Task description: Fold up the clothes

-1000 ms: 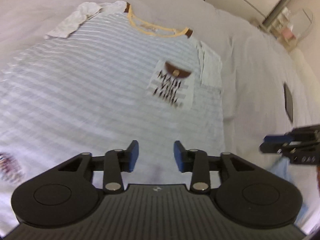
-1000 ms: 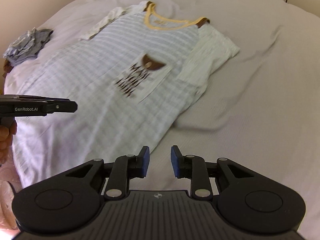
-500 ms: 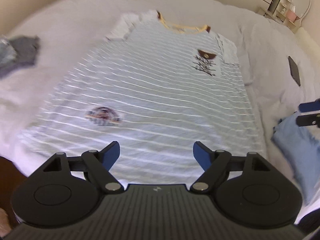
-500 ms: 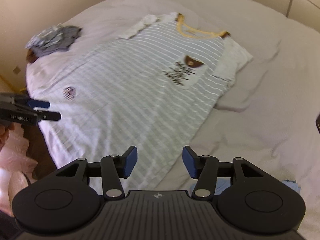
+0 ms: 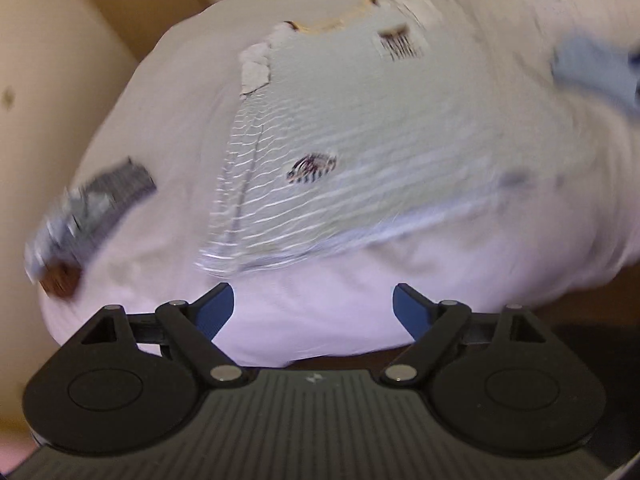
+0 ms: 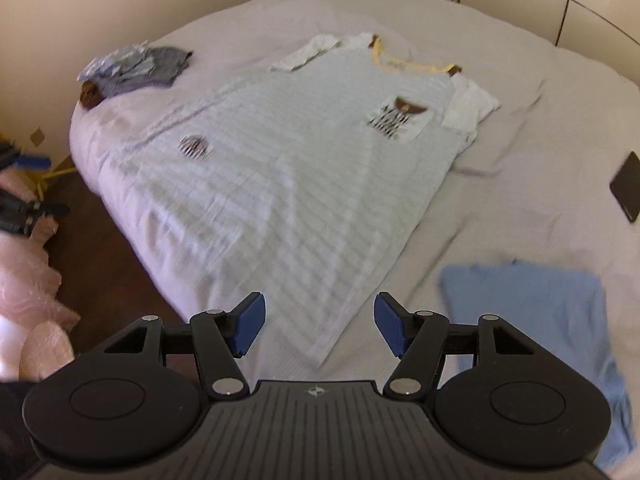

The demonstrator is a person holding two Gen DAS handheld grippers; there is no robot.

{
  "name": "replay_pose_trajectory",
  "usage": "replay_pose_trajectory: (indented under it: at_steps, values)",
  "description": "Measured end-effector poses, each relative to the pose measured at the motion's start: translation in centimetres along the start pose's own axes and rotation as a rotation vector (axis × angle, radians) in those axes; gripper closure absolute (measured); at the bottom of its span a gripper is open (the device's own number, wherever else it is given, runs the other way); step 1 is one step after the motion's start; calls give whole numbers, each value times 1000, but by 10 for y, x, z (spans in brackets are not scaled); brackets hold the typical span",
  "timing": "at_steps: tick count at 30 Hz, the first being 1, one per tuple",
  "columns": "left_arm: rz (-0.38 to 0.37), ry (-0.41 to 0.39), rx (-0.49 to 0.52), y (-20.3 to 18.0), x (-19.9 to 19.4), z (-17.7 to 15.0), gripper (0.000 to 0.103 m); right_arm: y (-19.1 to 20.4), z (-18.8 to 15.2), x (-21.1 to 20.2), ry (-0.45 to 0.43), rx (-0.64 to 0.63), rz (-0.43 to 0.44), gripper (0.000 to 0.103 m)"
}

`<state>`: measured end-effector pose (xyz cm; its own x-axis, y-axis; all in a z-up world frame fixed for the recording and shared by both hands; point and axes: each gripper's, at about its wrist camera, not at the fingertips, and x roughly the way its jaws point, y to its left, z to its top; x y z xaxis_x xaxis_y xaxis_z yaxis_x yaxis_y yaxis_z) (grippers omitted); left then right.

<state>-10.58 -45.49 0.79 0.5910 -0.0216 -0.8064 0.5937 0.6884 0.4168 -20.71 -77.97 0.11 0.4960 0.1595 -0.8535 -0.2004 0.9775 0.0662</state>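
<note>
A long pale striped T-shirt (image 6: 304, 184) with a yellow collar lies flat on the bed, collar far, hem near. It also shows, blurred, in the left wrist view (image 5: 360, 128). My left gripper (image 5: 313, 312) is open and empty, off the foot of the bed below the shirt's hem. My right gripper (image 6: 319, 330) is open and empty, just above the shirt's near hem corner. The left gripper shows at the left edge of the right wrist view (image 6: 24, 200).
A folded blue garment (image 6: 536, 320) lies on the grey bedsheet (image 6: 520, 92) at the near right. A grey and blue clothes pile (image 6: 132, 68) sits at the far left corner. A dark phone (image 6: 628, 184) lies at the right. Pink plastic (image 6: 28, 280) lies on the floor at left.
Both grippers have pulled back toward the foot of the bed and opened wider. The left one has swung off the bed edge; its view is now blurred and tilted.
</note>
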Motion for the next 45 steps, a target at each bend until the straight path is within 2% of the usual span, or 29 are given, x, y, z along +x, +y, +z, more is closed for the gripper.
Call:
replay_pose_trajectory:
  at_steps: [5,10,13,15,18,19,22,24,26,28,30,32,35,39,42,45]
  values:
    - [37,-48,326,10,37,-12,25,40,-15,3,32,-31,-5,37]
    - [50,-124,592,27,95,-21,26,72,-2,36,40,-14,-57,40]
    - [24,-165,762,30,130,-35,26,89,13,64,61,10,-93,40]
    - [-1,-191,858,31,149,-44,31,101,23,82,78,24,-112,41]
    - [-34,-230,948,34,169,-54,32,112,32,98,93,68,-142,41]
    - [-43,-237,960,36,173,-55,32,115,33,103,102,87,-151,41]
    - [-56,-247,972,45,181,-53,43,125,34,116,137,80,-176,41]
    - [-40,-252,963,52,184,-51,53,136,36,121,146,43,-191,41]
    - [-2,-255,964,56,186,-49,60,146,37,127,144,-18,-204,41]
    - [1,-250,964,58,187,-48,66,157,37,134,141,-83,-219,41]
    - [-10,-243,963,59,188,-47,87,171,37,144,126,-174,-235,41]
    - [-23,-243,955,58,187,-44,97,187,34,157,87,-252,-247,41]
    - [-63,-244,828,66,179,-30,99,211,30,176,24,-365,-266,41]
    - [-104,-260,685,82,166,-14,99,242,34,205,-90,-428,-290,41]
    - [-115,-264,650,89,162,-5,99,260,37,231,-141,-471,-327,46]
    - [-124,-264,658,90,160,0,99,253,27,243,-135,-512,-405,52]
